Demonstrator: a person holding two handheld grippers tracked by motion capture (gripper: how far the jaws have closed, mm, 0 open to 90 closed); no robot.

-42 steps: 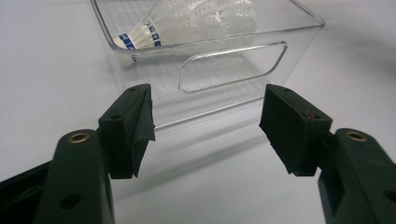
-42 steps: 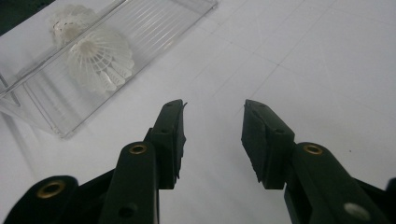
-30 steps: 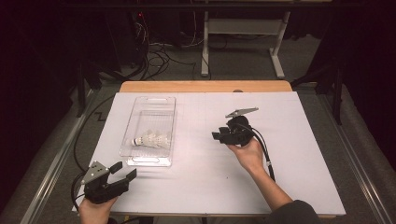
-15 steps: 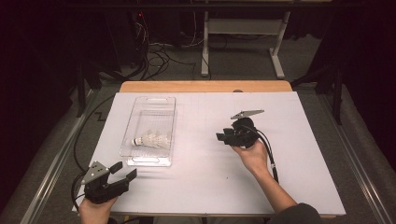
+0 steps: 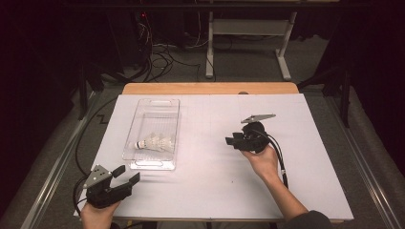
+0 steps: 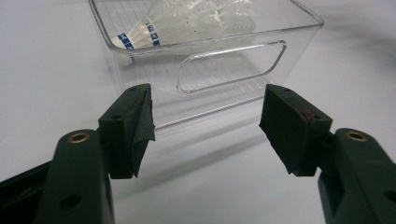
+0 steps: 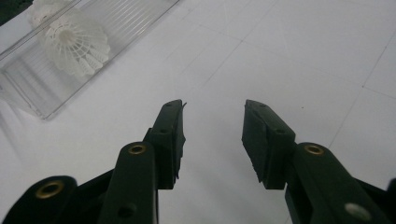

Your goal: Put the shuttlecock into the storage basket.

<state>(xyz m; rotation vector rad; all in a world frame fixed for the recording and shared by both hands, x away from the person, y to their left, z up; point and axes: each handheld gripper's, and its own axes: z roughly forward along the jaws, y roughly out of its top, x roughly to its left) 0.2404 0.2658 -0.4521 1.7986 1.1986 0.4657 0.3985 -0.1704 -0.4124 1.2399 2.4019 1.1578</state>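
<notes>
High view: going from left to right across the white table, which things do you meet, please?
Left tongs at the near-left corner → clear plastic bin holding shuttlecocks → right tongs, held over the white table.

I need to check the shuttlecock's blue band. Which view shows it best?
The left gripper view: the shuttlecock lies close, its blue-striped band facing the camera through the clear bin. The right gripper view shows its feather skirt; the high view shows it small.
</notes>
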